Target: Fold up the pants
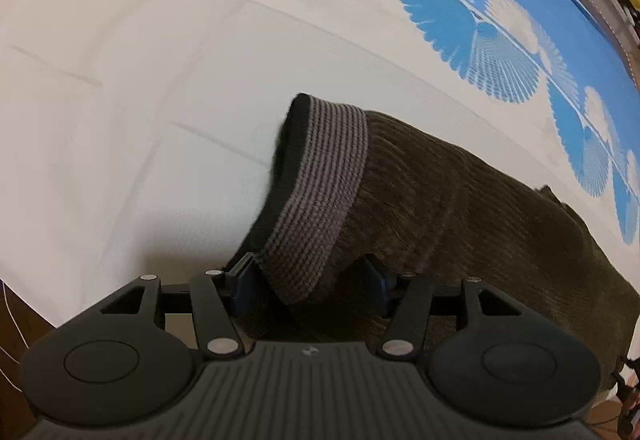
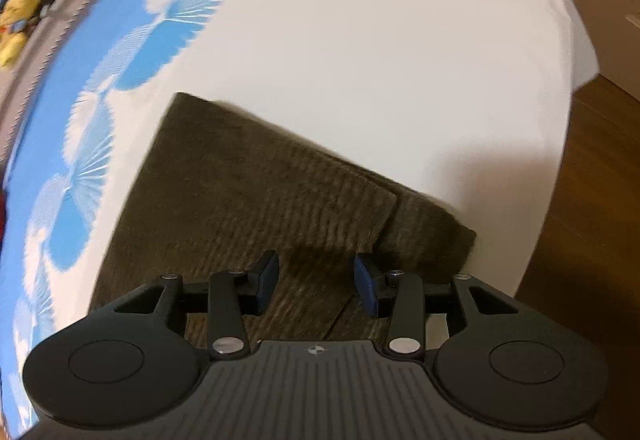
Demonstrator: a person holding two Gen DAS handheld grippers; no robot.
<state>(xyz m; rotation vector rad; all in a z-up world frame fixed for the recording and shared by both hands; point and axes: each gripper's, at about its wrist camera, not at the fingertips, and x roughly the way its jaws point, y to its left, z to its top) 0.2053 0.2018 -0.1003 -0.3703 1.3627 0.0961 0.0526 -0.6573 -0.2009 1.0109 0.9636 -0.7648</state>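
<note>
Two grippers hover over the brown corduroy pants (image 1: 460, 208), which lie folded on the bed (image 1: 120, 100)'s white sheet. At the pants' left end, the left gripper (image 1: 310, 286) stands parted astride the grey ribbed waistband (image 1: 320, 192), pads not pressing, probably having let it drop in place. At the pants' right end, the right gripper (image 2: 316, 282) gapes open above the folded leg hems (image 2: 424, 236), holding nothing, so the fold rests unaided.
</note>
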